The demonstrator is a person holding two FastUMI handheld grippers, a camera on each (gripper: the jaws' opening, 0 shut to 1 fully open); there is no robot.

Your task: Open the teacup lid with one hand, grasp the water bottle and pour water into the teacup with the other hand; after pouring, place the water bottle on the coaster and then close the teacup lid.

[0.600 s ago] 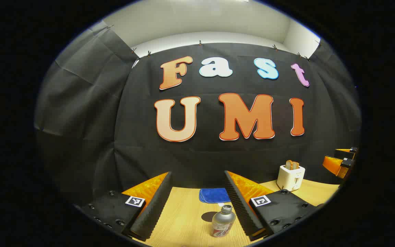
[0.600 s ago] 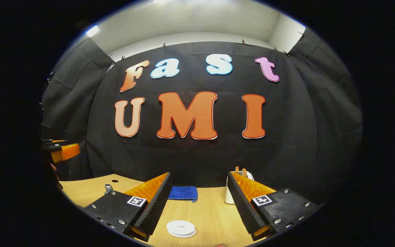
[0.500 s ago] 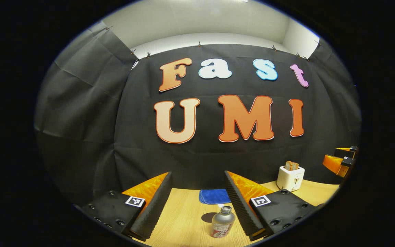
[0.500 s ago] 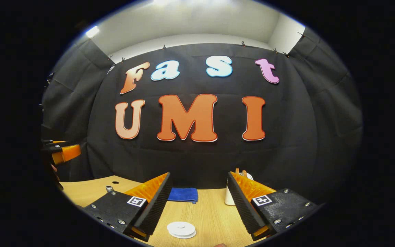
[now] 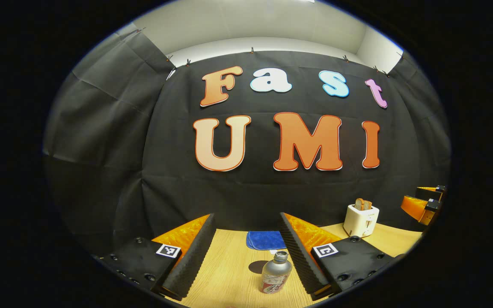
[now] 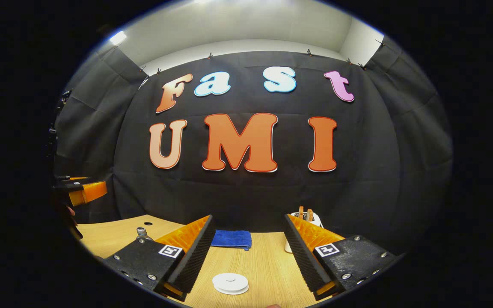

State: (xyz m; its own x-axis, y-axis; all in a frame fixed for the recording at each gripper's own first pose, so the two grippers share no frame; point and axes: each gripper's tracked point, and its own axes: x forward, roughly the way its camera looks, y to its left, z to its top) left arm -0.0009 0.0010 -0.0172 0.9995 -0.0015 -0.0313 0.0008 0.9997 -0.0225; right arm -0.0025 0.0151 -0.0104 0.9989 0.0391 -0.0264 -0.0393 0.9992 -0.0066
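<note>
A silver water bottle (image 5: 275, 277) with a red-and-white label stands upright, uncapped, on the wooden table (image 5: 229, 273). It sits between my left gripper's (image 5: 246, 226) open fingers, close to the right finger (image 5: 298, 252) and untouched. In the right gripper view its neck (image 6: 142, 233) peeks over my left finger. My right gripper (image 6: 246, 224) is open above a flat white round disc (image 6: 230, 283) on the table; I cannot tell whether that is a lid or a coaster. Each gripper shows at the edge of the other's view: right (image 5: 426, 201), left (image 6: 81, 192).
A folded blue cloth (image 5: 265, 240) lies at the back of the table near the black wall. A white toaster (image 5: 360, 219) with bread slices stands at the right, partly behind my right finger (image 6: 302, 226). A small hole (image 6: 148, 223) marks the tabletop.
Both views have tipped down slightly, so a little more tabletop shows. The bottle and the white disc have not moved, and both grippers stay open.
</note>
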